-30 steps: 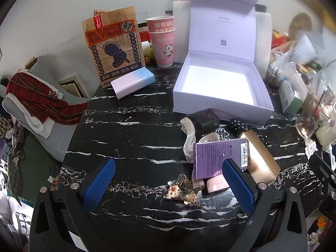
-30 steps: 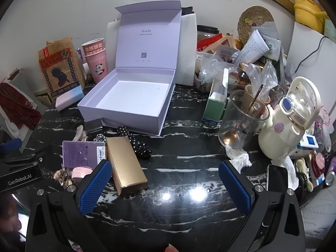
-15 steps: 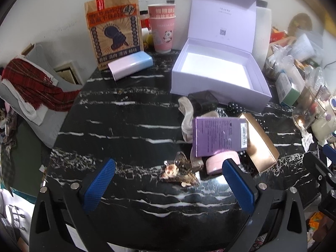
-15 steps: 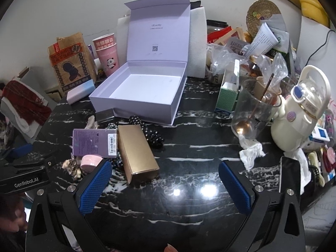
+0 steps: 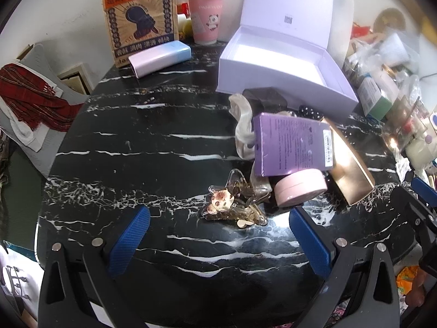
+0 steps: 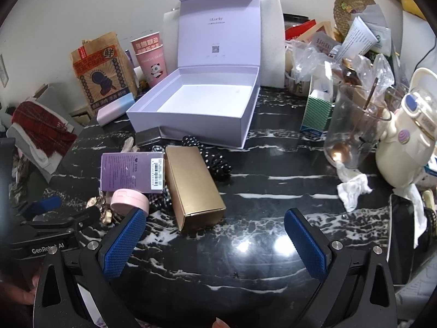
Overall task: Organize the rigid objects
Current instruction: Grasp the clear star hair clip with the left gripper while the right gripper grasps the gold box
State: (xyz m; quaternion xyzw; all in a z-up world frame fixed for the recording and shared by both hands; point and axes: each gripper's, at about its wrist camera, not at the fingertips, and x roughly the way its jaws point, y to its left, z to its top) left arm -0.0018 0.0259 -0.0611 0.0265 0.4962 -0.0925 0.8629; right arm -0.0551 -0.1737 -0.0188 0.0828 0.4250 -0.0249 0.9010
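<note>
Left wrist view: left gripper (image 5: 218,235) gaping empty; just ahead, glossy hair clip (image 5: 232,205) looking light, brittle, slippery; pinching across its narrow middle seeming safest.

Gold box (image 6: 194,184) beside purple box (image 6: 131,172)

I read "uLucky" inside the lavender box lid (image 6: 218,22), and "GenRob" and "AI" on the left gripper (image 6: 49,250).
</note>
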